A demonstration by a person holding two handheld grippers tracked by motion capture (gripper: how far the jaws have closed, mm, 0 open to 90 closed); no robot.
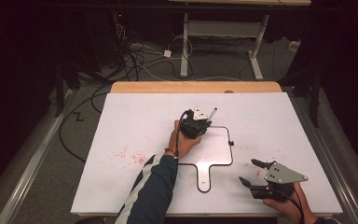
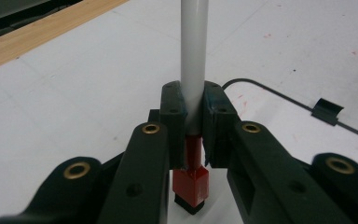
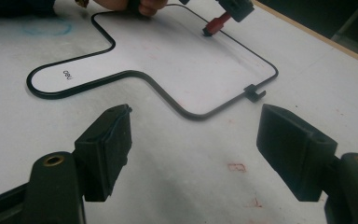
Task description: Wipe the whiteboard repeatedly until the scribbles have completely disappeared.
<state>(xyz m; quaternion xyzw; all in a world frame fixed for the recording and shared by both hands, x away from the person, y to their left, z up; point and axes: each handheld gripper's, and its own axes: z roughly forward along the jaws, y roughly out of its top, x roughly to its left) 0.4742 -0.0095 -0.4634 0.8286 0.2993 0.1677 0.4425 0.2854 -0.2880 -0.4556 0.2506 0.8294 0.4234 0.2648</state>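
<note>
High view: white table top [image 1: 135, 130] with wooden far edge; small handheld whiteboard [image 1: 216, 156], black-rimmed, paddle-shaped, handle toward the near edge, flat near the middle of the table; black clip [image 1: 231, 143] on its right rim. Left gripper [image 1: 196, 125] over the board's far left corner, carried by a left hand [image 1: 182, 140] in a dark sleeve with white stripes [image 1: 150, 189]; marker [image 1: 211, 113] projecting up and away from its jaws, tilted. Red smudges [image 1: 130, 155] on the table left of the board. Right gripper [image 1: 256, 173] near the near right corner of the table, well apart from the board's handle, jaws spread, nothing between them, grey three-cornered plate [image 1: 283, 173] on top. Floor beyond with cables [image 1: 135, 58] and the legs of another table [image 1: 184, 46]

Left gripper view: jaws clamped together on the marker [image 2: 194, 56], white barrel standing straight up between the pads [image 2: 173, 108], red lower end [image 2: 191, 179] and black tip pointing down toward the board surface; whether the tip touches, not discernible. Board rim and clip [image 2: 327, 110] to the right, wooden table edge [image 2: 42, 32] at upper left

Right gripper view: own two jaws wide apart, empty, above bare table top [image 3: 191, 172]. Whiteboard [image 3: 168, 60] beyond, handle to the left with small lettering, clip [image 3: 254, 92] on the near right rim. Farther off, the marker's red end [image 3: 216, 23] in the left gripper [image 3: 235, 7], tip at or just above the board's surface; part of a hand [image 3: 144, 5] at the board's far rim
</note>
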